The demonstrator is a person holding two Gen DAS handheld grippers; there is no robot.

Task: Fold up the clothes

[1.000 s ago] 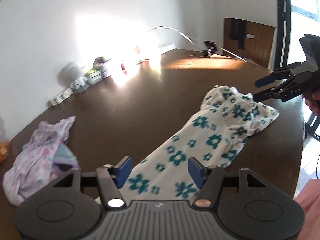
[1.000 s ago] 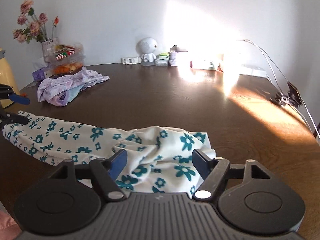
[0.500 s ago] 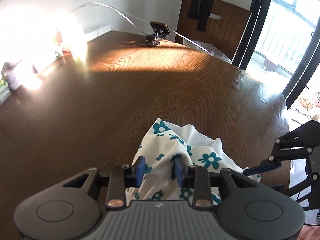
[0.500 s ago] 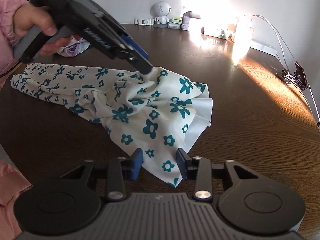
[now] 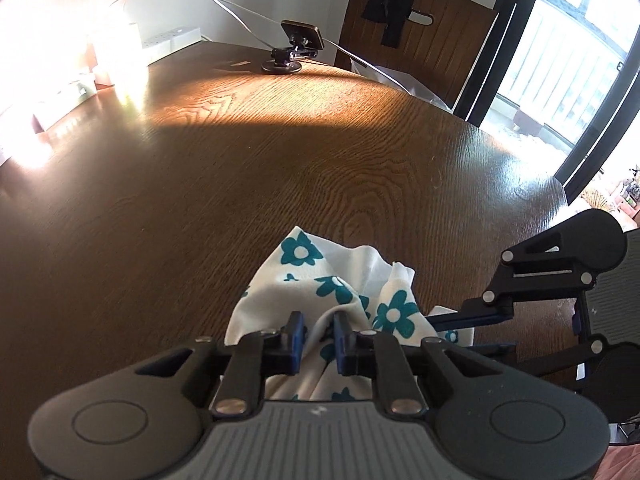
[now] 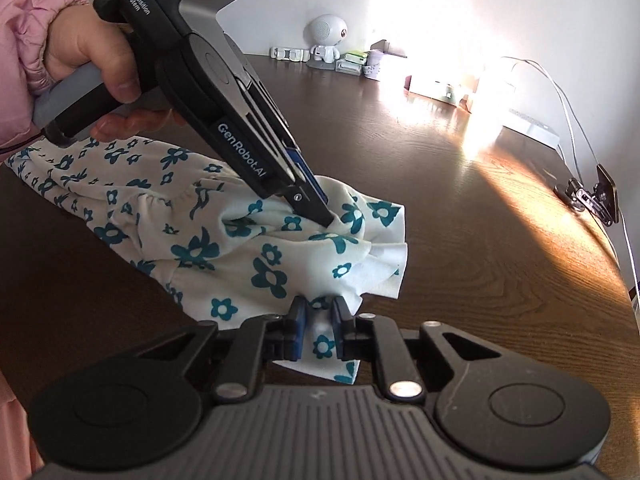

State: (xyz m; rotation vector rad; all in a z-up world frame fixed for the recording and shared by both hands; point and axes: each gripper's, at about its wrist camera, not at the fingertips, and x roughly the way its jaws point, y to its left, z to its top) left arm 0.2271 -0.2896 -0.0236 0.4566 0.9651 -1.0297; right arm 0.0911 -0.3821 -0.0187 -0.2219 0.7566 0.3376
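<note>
A white garment with teal flowers [image 6: 208,236] lies stretched across the dark wooden table [image 6: 460,208]. My left gripper [image 5: 318,334] is shut on a bunched fold near the garment's right end [image 5: 332,280]; it also shows in the right wrist view [image 6: 326,216], pinching the cloth from above. My right gripper [image 6: 319,318] is shut on the garment's near hem, and it shows at the right of the left wrist view [image 5: 472,328]. The garment's far left end is partly hidden behind my left hand.
A phone on a small stand [image 5: 296,46] with white cables sits at the table's far side. A wooden chair [image 5: 416,28] stands behind it by the window. A white robot figurine [image 6: 326,40] and small boxes line the wall. The table edge [image 5: 532,184] curves on the right.
Both grippers have gone from open to shut on the garment. The left gripper moved from the garment's far left end to its right end, next to the right gripper.
</note>
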